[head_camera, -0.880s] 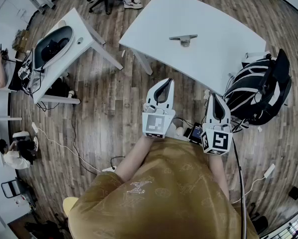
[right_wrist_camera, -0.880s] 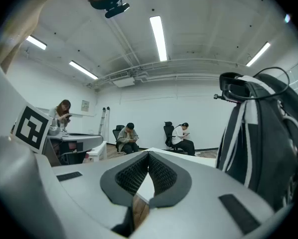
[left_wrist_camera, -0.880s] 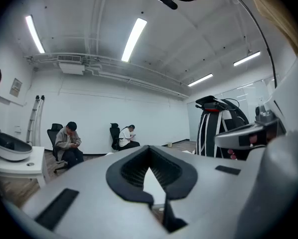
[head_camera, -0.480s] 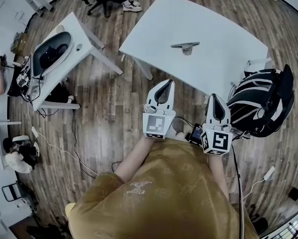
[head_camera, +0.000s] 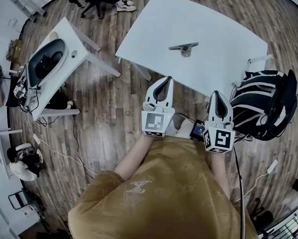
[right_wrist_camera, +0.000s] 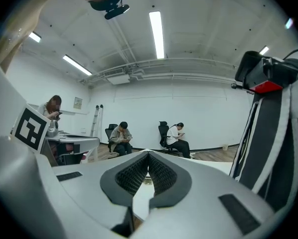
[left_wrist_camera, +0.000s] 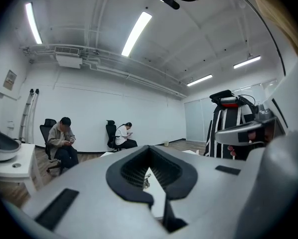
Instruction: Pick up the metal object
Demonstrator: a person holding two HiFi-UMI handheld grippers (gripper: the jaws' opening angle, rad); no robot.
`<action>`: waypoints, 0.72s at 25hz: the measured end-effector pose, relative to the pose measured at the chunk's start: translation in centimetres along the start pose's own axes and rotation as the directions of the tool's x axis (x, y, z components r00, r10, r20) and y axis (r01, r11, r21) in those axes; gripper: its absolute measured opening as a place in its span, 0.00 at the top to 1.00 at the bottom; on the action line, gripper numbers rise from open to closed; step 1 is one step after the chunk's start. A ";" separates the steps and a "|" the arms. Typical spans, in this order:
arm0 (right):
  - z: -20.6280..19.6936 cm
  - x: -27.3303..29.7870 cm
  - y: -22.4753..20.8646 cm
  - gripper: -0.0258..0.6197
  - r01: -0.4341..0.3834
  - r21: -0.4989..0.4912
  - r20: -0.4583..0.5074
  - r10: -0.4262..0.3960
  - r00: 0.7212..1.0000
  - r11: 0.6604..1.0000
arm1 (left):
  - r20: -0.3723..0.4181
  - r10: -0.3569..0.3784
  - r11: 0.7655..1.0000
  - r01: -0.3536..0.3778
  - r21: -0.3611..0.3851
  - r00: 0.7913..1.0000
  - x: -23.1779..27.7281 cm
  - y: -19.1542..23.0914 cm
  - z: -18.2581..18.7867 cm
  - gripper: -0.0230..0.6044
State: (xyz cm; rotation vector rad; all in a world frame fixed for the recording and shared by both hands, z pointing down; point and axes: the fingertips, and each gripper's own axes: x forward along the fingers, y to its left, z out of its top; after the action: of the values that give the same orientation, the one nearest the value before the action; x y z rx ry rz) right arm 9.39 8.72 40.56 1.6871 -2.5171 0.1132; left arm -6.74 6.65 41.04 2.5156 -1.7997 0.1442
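Metal object: small grey flat-barred metal object (head_camera: pixel 184 47), lying free near the middle of the wide white table (head_camera: pixel 223 31), nothing else on the table around it.
Long axis: bar running roughly side to side along the table in the head view, slightly tilted, with a short stub on the side toward the table's near edge.
Left gripper: white left gripper (head_camera: pixel 165 81) with its tip right at the table's near edge, pointing in over the tabletop; jaws closed together, nothing between the pads.
Right gripper: white right gripper (head_camera: pixel 218 94) held off the table's near edge, further back from it; jaws likewise pressed together and empty.
Bearing: object ahead of both tips, toward the table's centre, a little right of the left tip and left of the right tip; well apart from both.
Nearer hand: left, judged from the head view.
Next move, as a judgement: jaws to be spread first, then carried forward over the table and closed across the bar's narrow width, not along its length.
Surroundings: black-and-white striped backpack (head_camera: pixel 266 103) standing just beside the table's right end; brown wooden plank floor (head_camera: pixel 114 98) under the table.
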 end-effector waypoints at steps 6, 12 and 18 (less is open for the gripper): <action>0.6 2.8 -0.6 0.95 -0.009 0.014 0.002 0.009 1.000 1.000 | -0.010 0.004 1.000 -0.004 -0.009 1.000 2.4 1.0 -0.1 0.95; 0.7 6.5 -1.7 0.95 -0.044 0.019 -0.002 0.044 0.999 0.999 | -0.019 0.024 1.000 -0.024 0.002 1.000 5.6 2.1 0.2 0.95; 1.5 10.1 -3.8 0.95 -0.026 0.055 0.015 0.025 1.000 0.998 | -0.034 0.039 0.999 -0.038 0.021 0.999 8.9 3.4 0.1 0.95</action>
State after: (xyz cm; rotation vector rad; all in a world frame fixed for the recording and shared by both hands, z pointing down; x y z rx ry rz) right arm 9.06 -2.23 40.44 1.6820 -2.5693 0.1754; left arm -7.09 -2.83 41.77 2.4774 -1.8436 0.2075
